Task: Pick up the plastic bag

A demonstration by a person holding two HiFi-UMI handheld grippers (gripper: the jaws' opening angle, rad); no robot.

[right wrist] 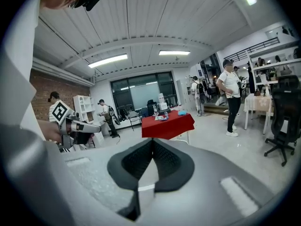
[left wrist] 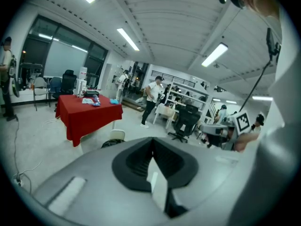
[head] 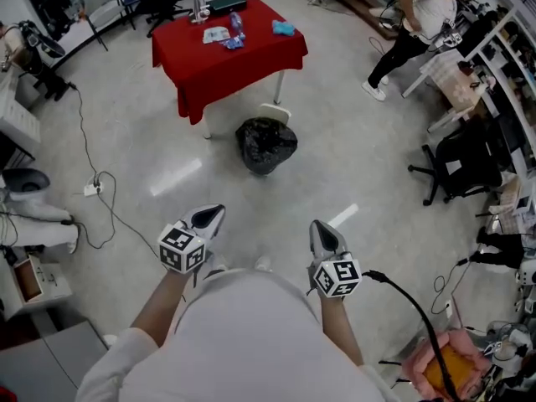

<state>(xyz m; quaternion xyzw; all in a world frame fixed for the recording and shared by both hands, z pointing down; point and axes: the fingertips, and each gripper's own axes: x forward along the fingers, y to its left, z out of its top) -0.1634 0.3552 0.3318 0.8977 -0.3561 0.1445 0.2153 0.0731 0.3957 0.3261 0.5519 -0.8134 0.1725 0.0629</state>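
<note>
Left gripper (head: pixel 209 217) and right gripper (head: pixel 325 234) both clenched, empty, close to the body. Crumpled black plastic bag (head: pixel 266 145) sits on grey floor (head: pixel 352 166), straight ahead, well apart, centred between them, left looks marginally nearer. Bag just before red-clothed counter (head: pixel 226 53).

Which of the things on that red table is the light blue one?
The small light blue item lying by itself near the right edge of the red table, on the side towards the standing person. Everything else on the table sits farther left, in a cluster.

Open lab: office chair (head: pixel 463 162), floor power strip (head: pixel 90 189)
</note>
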